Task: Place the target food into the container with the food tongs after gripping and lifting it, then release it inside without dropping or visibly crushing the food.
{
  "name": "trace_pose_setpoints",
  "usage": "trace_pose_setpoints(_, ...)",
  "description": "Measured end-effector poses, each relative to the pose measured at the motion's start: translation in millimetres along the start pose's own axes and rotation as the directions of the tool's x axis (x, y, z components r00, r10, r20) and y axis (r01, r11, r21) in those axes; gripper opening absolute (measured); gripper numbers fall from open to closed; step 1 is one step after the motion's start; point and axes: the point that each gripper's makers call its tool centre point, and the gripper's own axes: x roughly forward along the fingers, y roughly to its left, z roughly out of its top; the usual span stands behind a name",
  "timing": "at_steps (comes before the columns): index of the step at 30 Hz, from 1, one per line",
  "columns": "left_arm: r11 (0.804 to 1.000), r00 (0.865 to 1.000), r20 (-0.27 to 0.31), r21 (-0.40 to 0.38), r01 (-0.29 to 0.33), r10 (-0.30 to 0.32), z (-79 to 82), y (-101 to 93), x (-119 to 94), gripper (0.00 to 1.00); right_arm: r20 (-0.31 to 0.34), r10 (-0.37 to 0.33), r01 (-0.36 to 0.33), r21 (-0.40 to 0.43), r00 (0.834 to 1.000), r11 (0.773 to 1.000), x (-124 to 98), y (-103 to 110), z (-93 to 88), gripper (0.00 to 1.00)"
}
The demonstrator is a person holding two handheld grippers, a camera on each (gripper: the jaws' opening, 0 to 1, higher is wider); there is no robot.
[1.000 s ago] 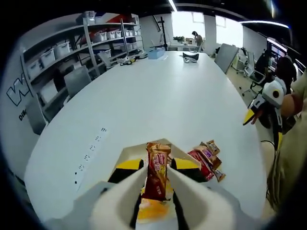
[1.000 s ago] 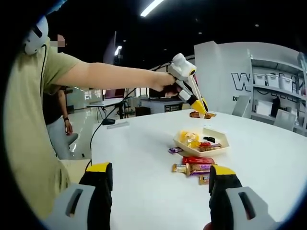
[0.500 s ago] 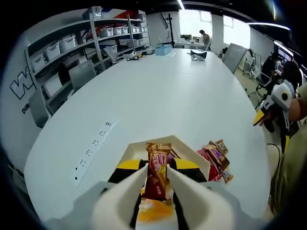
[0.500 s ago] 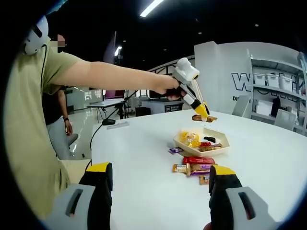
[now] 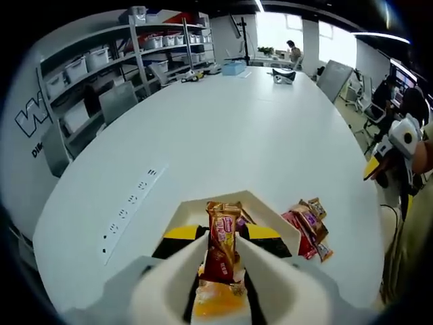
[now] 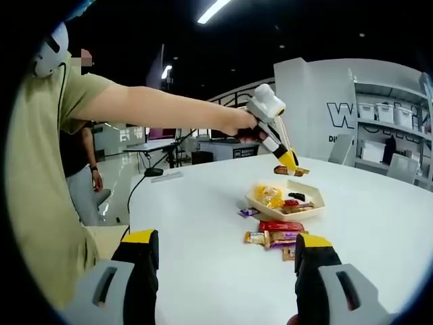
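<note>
Left claw (image 5: 220, 254): closed on the snack bar, one jaw pressing each long side; in the right gripper view this same claw (image 6: 289, 162) hangs above the container at the end of an outstretched arm.
Snack bar (image 5: 222, 242): a long packet in a glossy orange-brown wrapper with a red panel of print and a crimped top end, standing lengthwise between the jaws (wrapper looks smooth, not crumpled). In the right gripper view it (image 6: 291, 170) shows as a small brown packet lying flat at the jaw tips, clear of the container below.
Container (image 5: 270, 217): a pale, angular, shallow tray on the desk, directly beneath the held bar; in the right gripper view its rim (image 6: 267, 207) is cream-coloured.
Contents of container: a yellow packet (image 6: 268, 196) and a few red and dark wrapped pieces (image 6: 295, 203).
Loose snacks (image 5: 308, 227): several red, brown and purple wrapped bars on the desk just beside the container; also seen as a small cluster (image 6: 274, 234) in front of it.
Right claw (image 6: 226, 261): jaws wide apart, nothing between them, held low over the desk well apart from the container.
Desk (image 5: 223, 128): large, white, oval, with a row of sockets (image 5: 128, 211) set into it.
Shelving (image 5: 101, 74): metal racks with storage bins beside the desk.
</note>
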Motion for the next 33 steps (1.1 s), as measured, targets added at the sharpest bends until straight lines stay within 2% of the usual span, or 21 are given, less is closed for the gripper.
trace_pose_setpoints(6,1.000,1.000,-0.013,0.007,0.001,-0.001,0.1,-2.1,5.7,0.22,-0.001,0.001,-0.001,-0.001,1.000,1.000,0.4,0.2,-0.3,0.82)
trace_pose_setpoints(22,1.000,0.999,-0.027,-0.006,-0.025,0.025,-0.7,13.9,11.5,0.22,0.000,-0.002,0.002,0.003,1.000,1.000,-1.3,-0.5,-0.7,0.82)
trace_pose_setpoints(28,0.998,0.998,-0.038,-0.036,-0.042,0.040,-5.4,21.1,12.5,0.23,0.001,-0.002,0.002,0.003,1.000,1.000,-1.4,-1.0,-0.8,0.82)
trace_pose_setpoints(33,0.998,0.998,-0.034,-0.036,-0.047,0.046,-6.2,21.2,11.4,0.24,0.000,-0.002,0.002,0.004,1.000,1.000,-1.7,-1.0,-1.5,0.82)
